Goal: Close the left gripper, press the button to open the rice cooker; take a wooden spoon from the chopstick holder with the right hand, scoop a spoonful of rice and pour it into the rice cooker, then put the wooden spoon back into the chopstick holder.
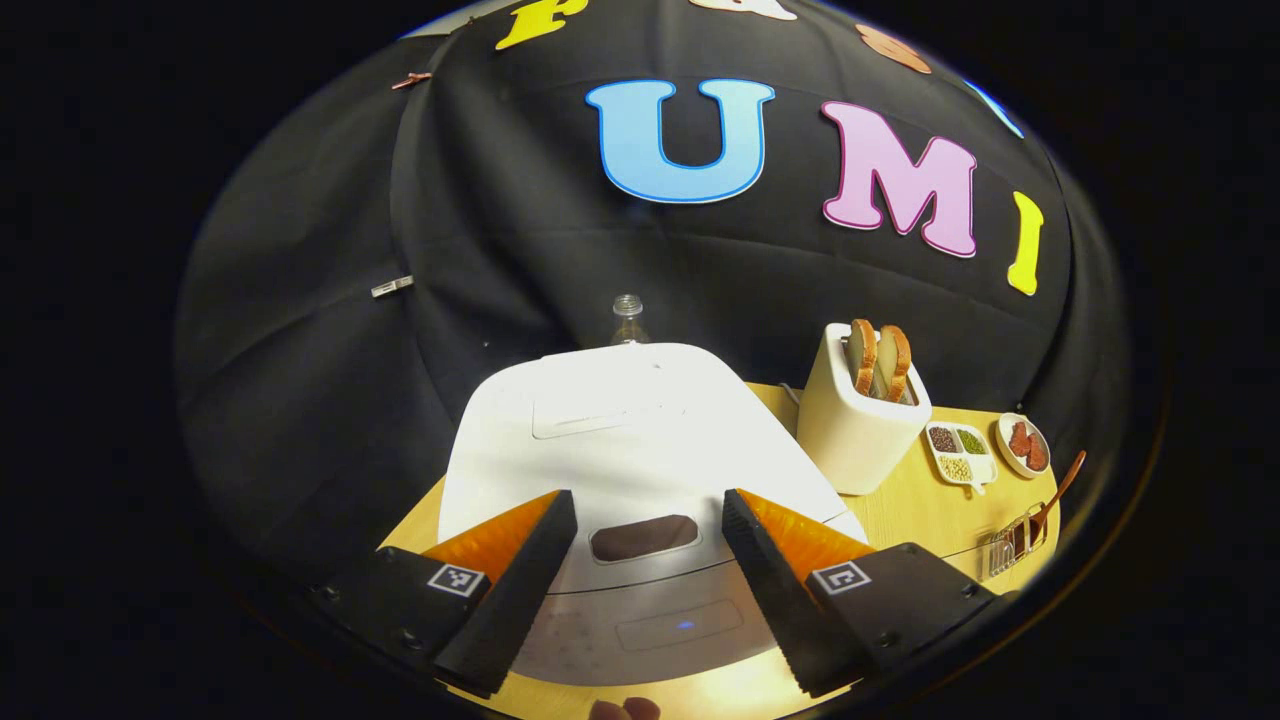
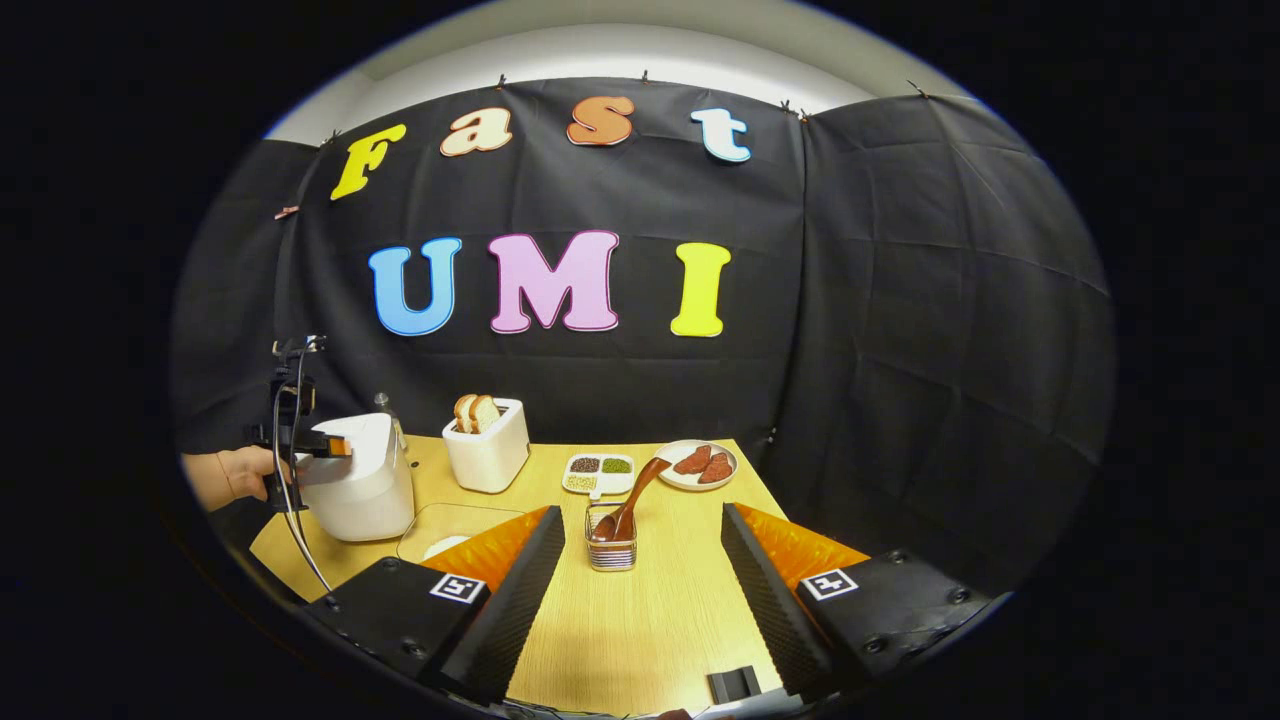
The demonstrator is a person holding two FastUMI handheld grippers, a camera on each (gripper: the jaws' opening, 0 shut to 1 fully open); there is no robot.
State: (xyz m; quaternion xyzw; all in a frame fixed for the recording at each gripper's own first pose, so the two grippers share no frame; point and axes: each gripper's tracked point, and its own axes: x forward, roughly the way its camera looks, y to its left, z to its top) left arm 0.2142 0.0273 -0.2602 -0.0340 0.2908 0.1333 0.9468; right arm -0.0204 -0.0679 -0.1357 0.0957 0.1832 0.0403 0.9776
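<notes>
1. left gripper [image 1: 648, 510]: jaws wide apart, holding nothing, hovering over the front of the cooker [image 1: 640, 450]; its fingers flank the dark window on the lid.
2. right gripper [image 2: 643, 525]: jaws wide apart, empty, above the table [image 2: 650, 620]; the holder [image 2: 611, 548] sits just ahead between the fingers.
3. cooker: one, white, rounded, lid down; a long button [image 1: 678, 625] with a small blue light on the front band below the window. stands at the table's left end in the right gripper view [image 2: 358, 490], with the left gripper [image 2: 325, 447] and a hand [image 2: 228, 472] at its top.
4. spoon [image 2: 630, 497]: one, brown wood, leaning in the holder, one end up toward the plate [image 2: 697, 464].
5. holder: one, clear, small, mid-table, well apart from the cooker.
6. toaster [image 2: 488, 445]: one, cream, two bread slices sticking up, just right of the cooker.
7. tray [image 2: 598, 470]: one, white, four compartments of grains, between toaster and plate.
8. plate: one, with red-brown pieces; exact count cannot tell.
9. bottle [image 1: 627, 318]: one, clear, behind the cooker.
</notes>
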